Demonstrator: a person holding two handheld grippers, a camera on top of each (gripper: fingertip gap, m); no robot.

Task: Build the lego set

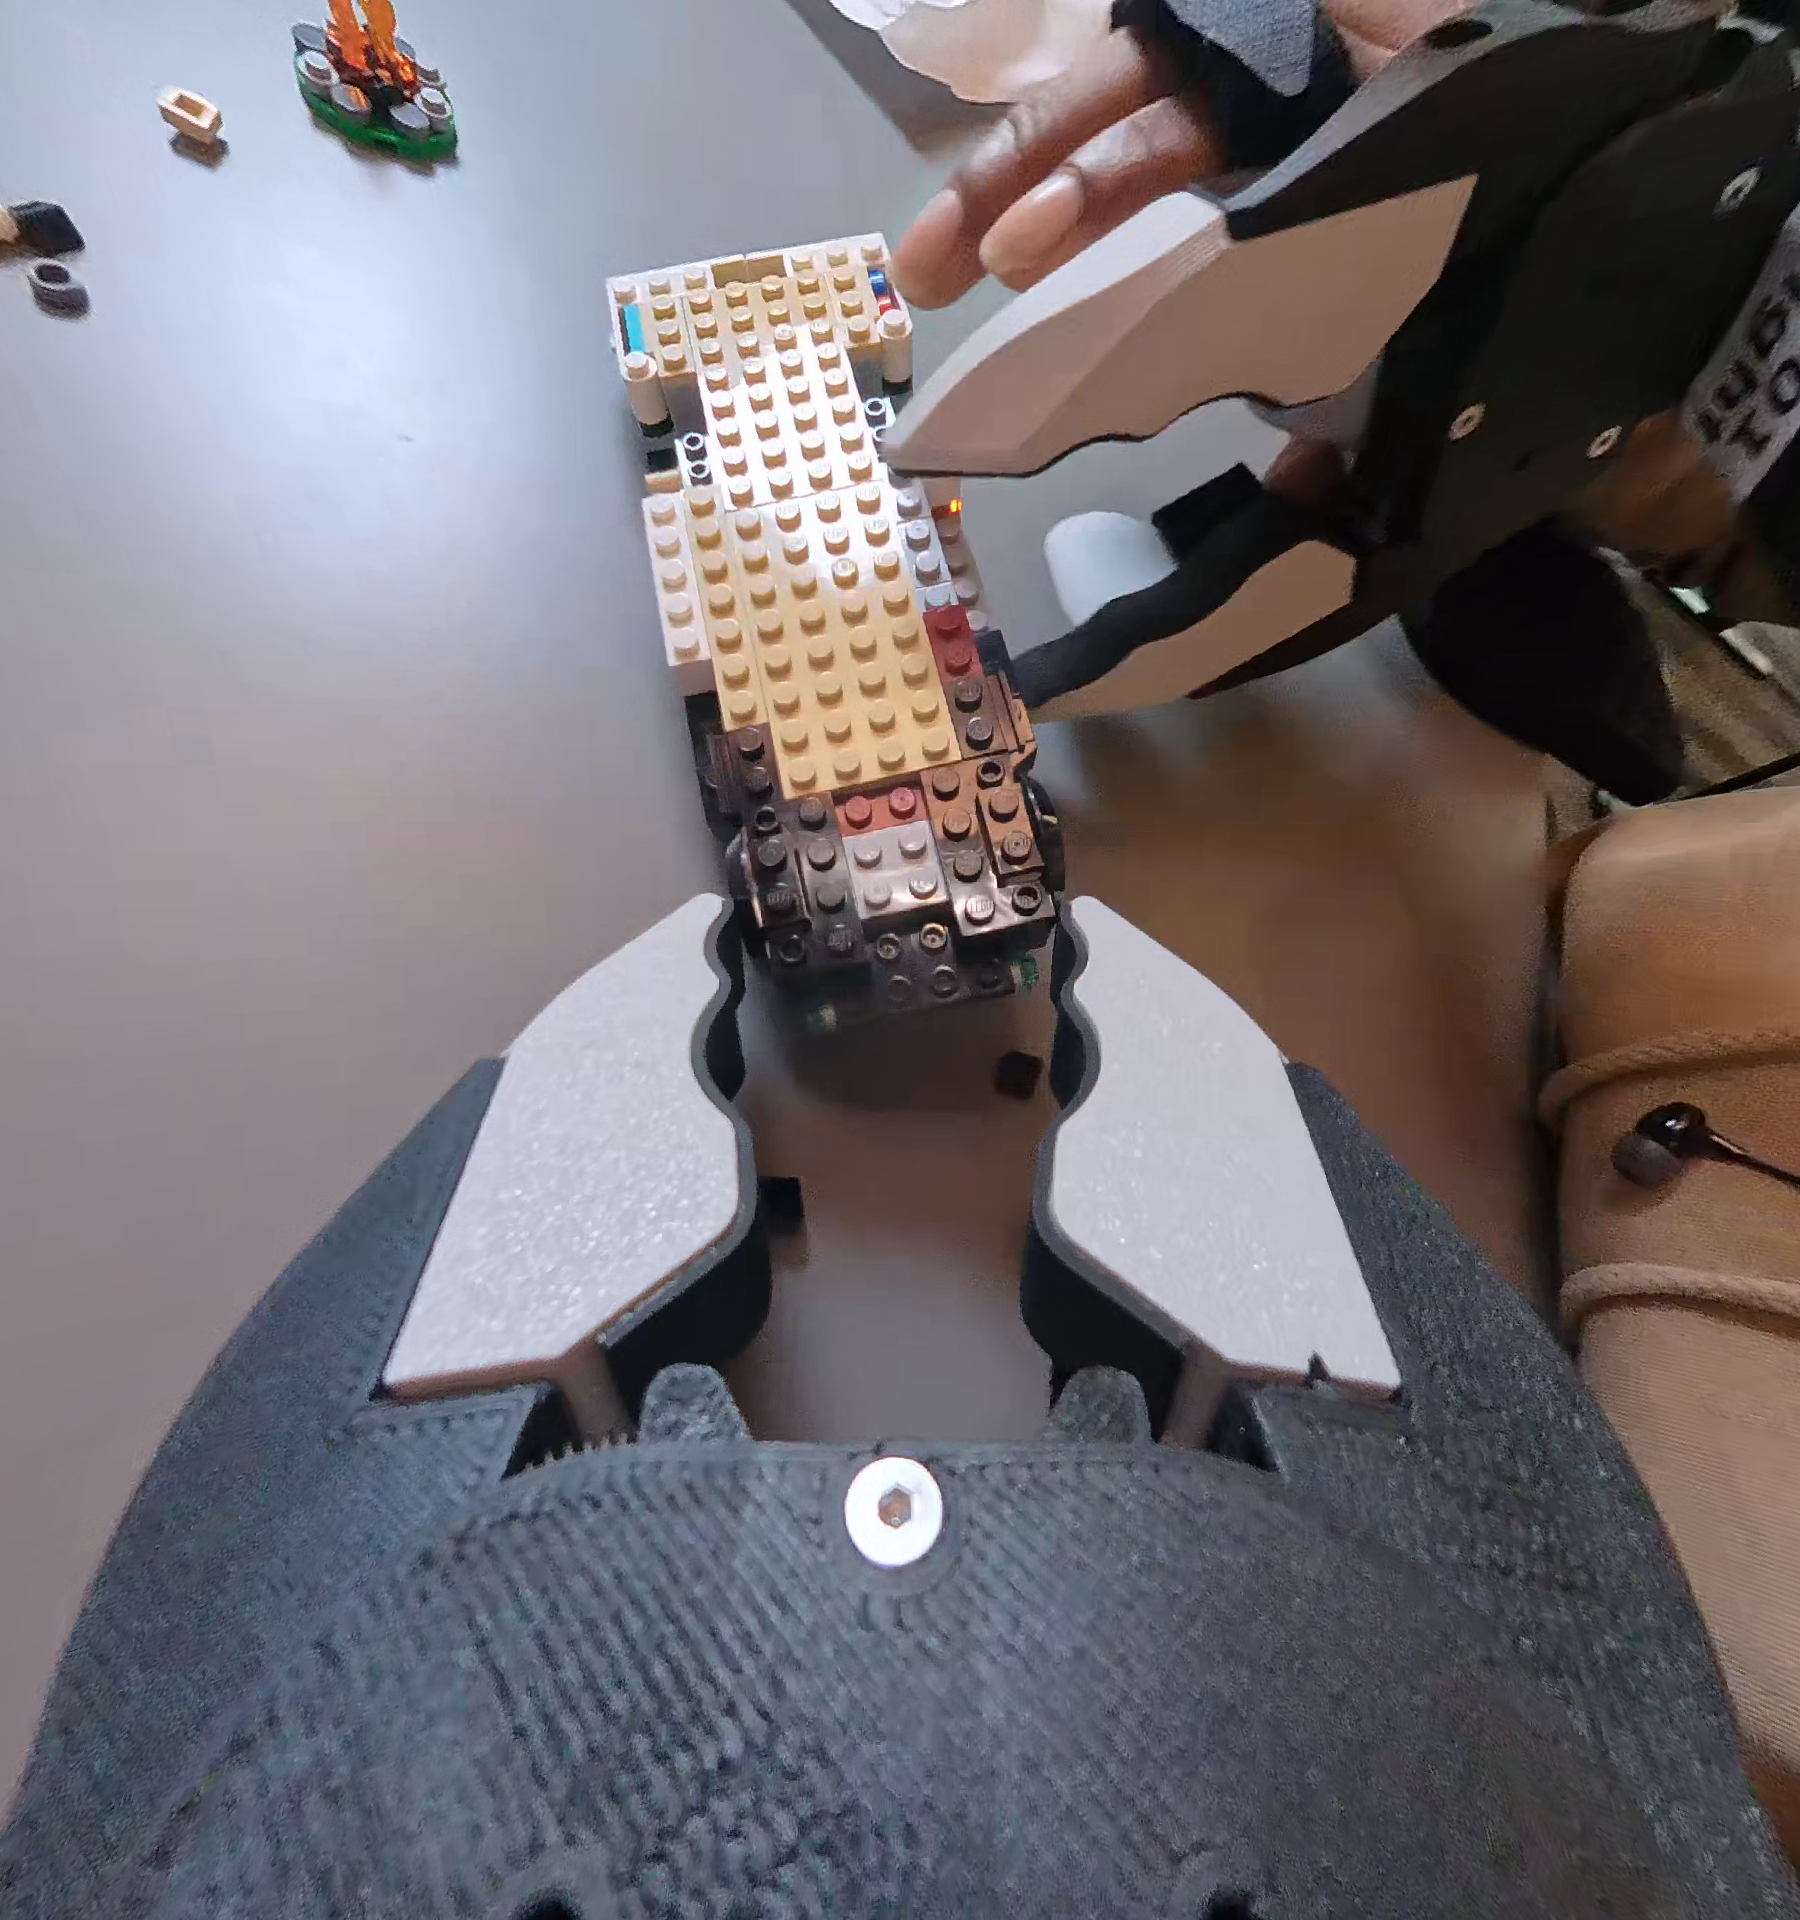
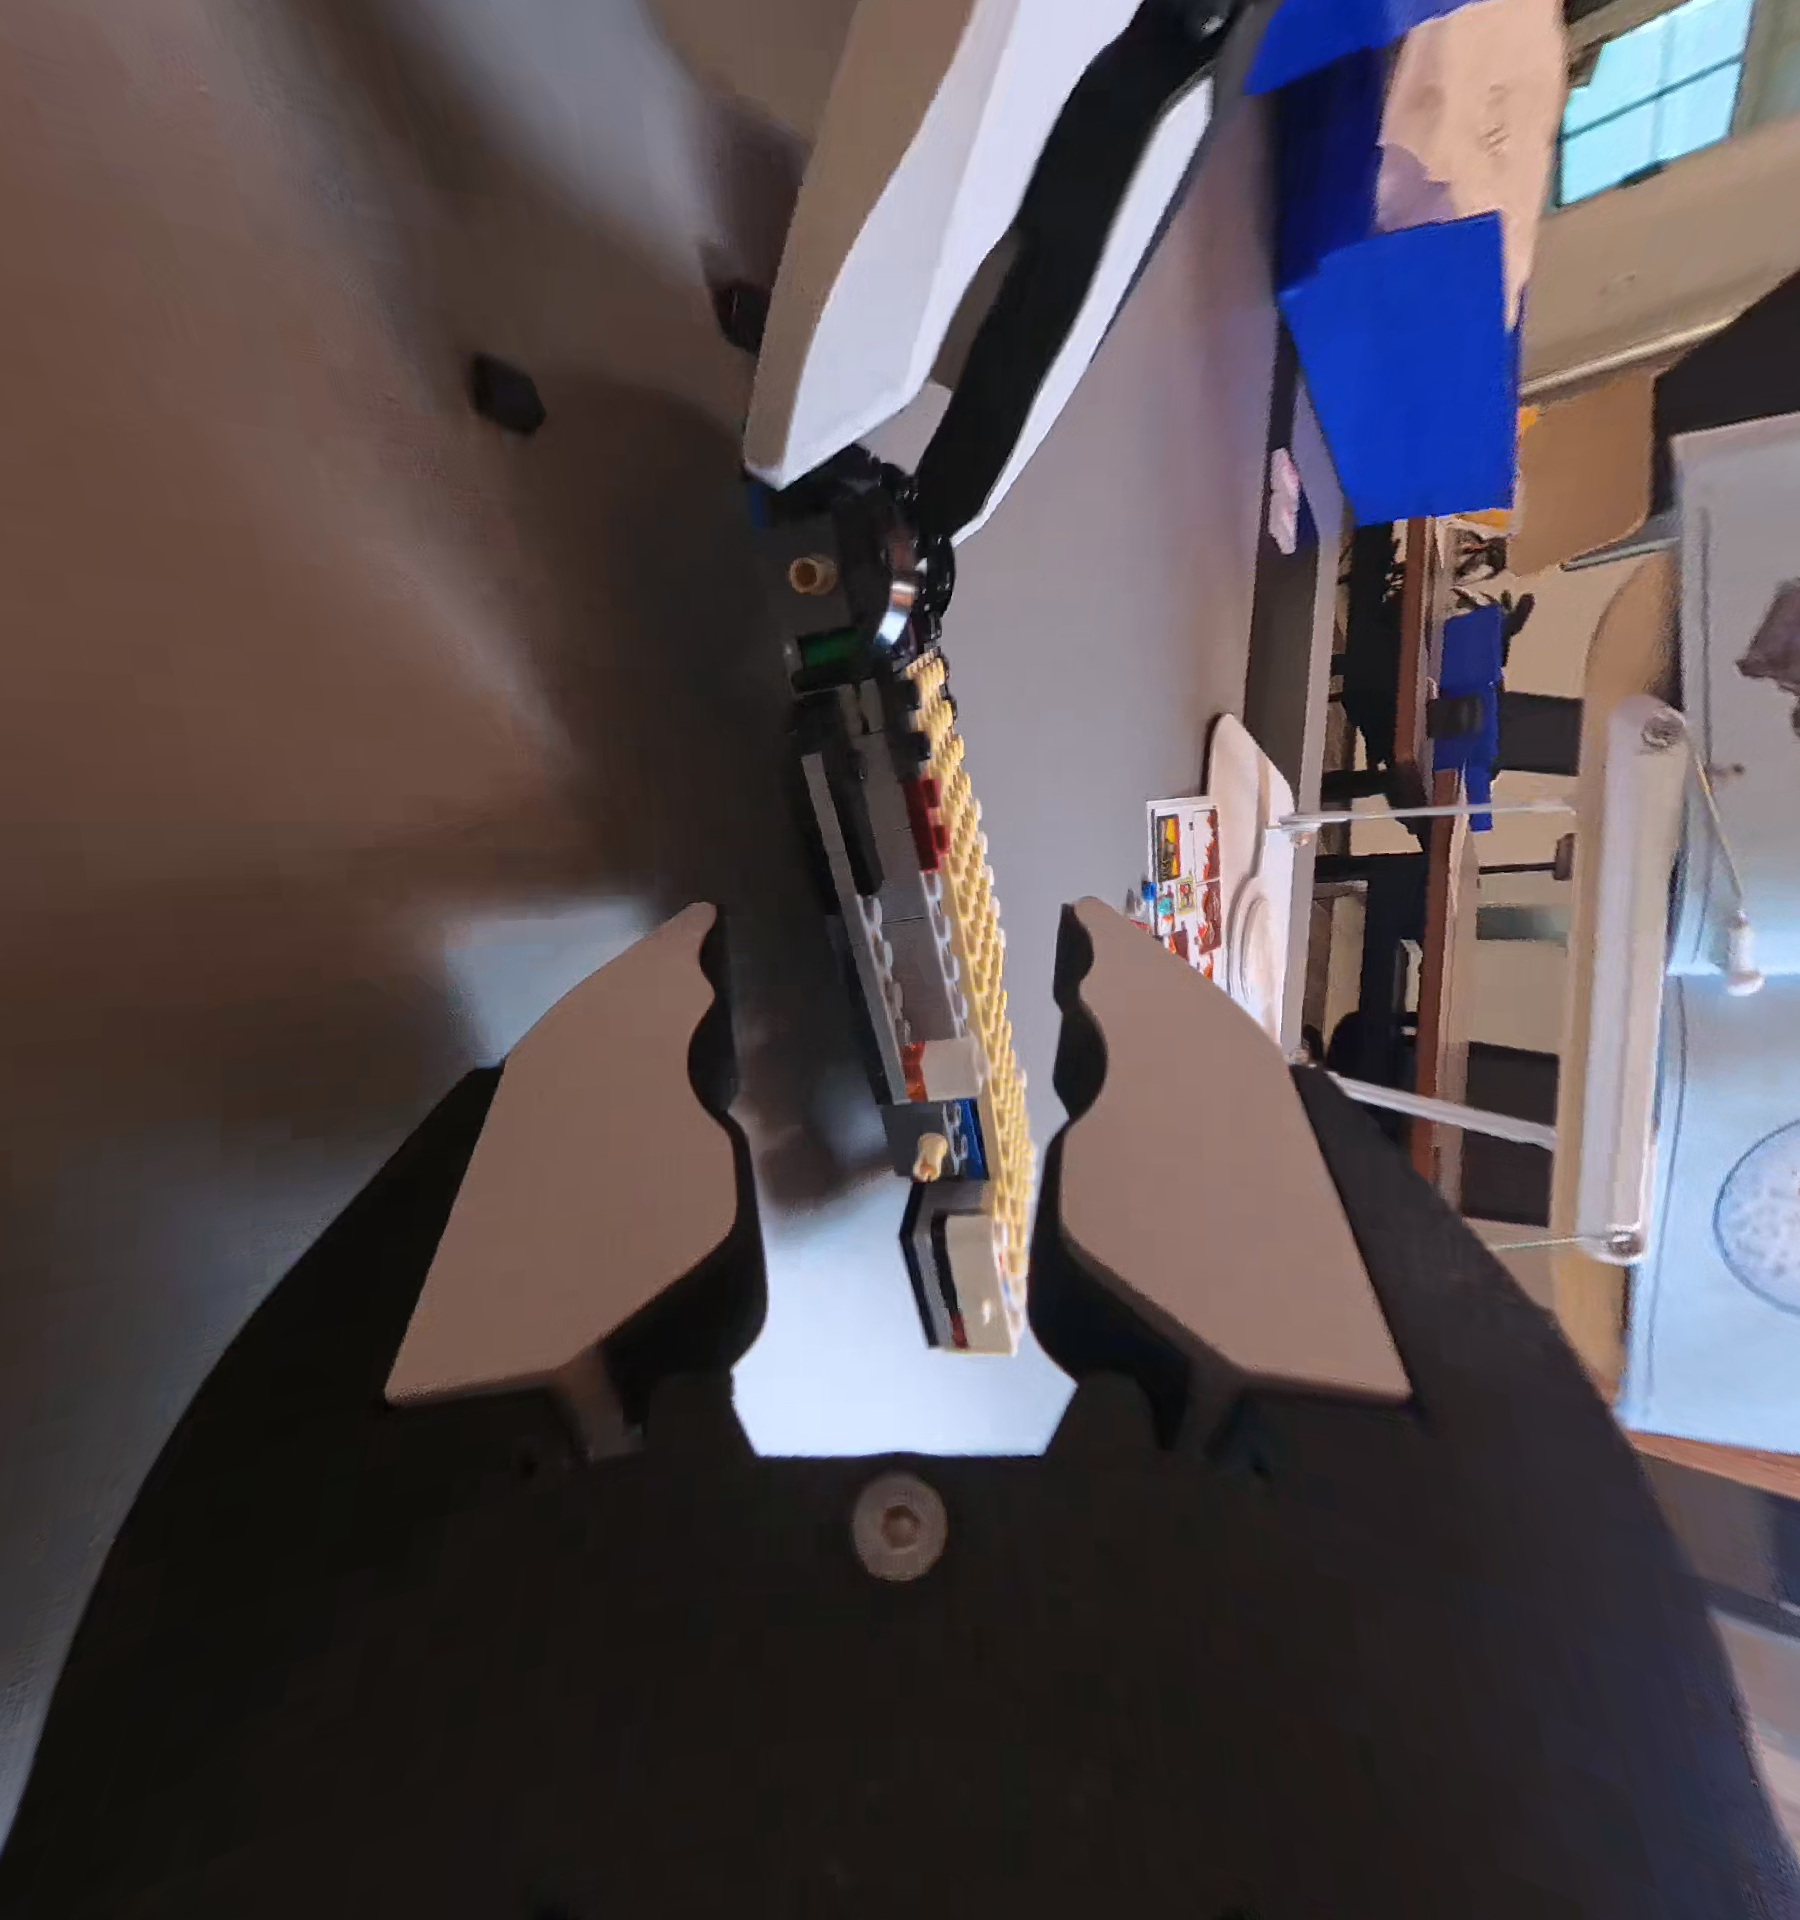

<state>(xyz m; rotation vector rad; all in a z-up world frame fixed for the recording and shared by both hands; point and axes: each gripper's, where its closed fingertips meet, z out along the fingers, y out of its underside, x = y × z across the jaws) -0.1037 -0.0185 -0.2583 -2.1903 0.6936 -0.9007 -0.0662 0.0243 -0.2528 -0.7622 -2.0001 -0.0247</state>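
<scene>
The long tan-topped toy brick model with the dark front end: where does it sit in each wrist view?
Left wrist view: long tan-topped toy brick model runs up the centre, dark end between the left gripper's fingers.
Right wrist view: model seen edge-on, centre, between the open right gripper's fingers.
Shared landmark: dark red bricks.

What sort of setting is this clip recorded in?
Probably a hobby or workshop room, with a brick model and loose pieces on a grey table, an instruction sheet beside it, and a window behind.

A smooth grey table (image 1: 252,623) under soft daylight, with a paned window (image 2: 1644,104) behind dark shelving (image 2: 1384,665).
</scene>
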